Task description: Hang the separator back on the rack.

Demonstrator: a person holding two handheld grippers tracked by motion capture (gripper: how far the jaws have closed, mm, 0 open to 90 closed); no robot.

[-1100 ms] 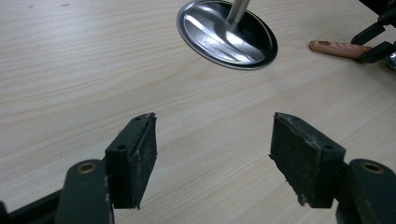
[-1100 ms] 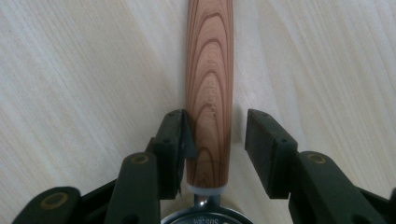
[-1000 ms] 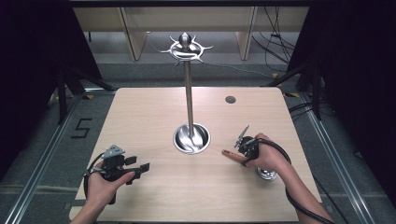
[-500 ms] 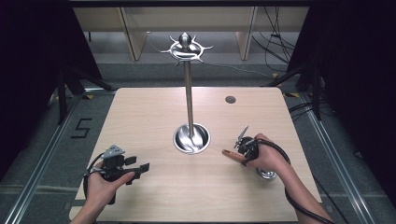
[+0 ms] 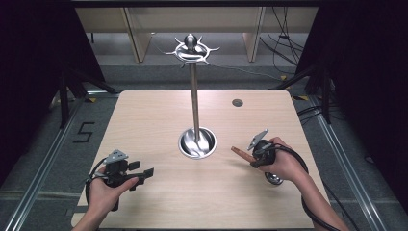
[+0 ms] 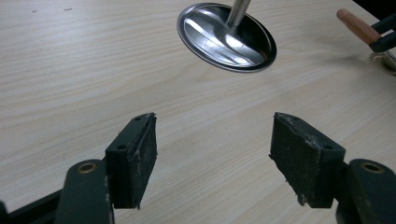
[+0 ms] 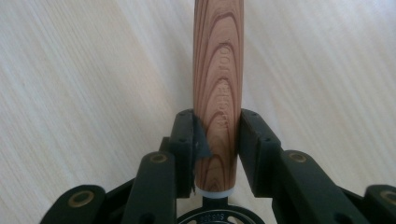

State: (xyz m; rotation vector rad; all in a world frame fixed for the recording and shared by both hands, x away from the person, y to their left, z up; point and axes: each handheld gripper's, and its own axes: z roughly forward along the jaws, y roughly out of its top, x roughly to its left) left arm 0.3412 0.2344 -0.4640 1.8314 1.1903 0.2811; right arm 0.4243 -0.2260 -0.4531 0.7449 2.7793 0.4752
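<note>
**Wooden handle gripped at the right edge of the bench**

While both hands stay low over the near half, the bench (image 5: 159, 120) takes up most of the scene: a pale wooden top with a small dark round spot (image 5: 237, 102) near its far right corner. Rising from the middle is the tall metal stand (image 5: 194, 96), a polished pole on a round dish-shaped base (image 5: 197, 143), crowned by a ring of curved hooks (image 5: 191, 49) high above the far edge.

Toward the right edge, the person's right hand (image 5: 284, 163) carries the right tongs (image 5: 251, 158), which have just been closing and now clamp the wooden handle (image 7: 218, 84) of a utensil. From the right gripper view both black pads press on the sides of that handle close to its white collar, with the grained wood running straight out ahead over the bench top. From the high view the handle points toward the stand's base, well short of it, and the utensil's metal end (image 5: 274, 179) shows just under the hand near the right edge.

Near the left front corner, the left hand (image 5: 108, 187) holds the left tongs (image 6: 212, 144) just above the wood, spread wide with bare bench between the pads, aimed toward the stand's base.
</note>
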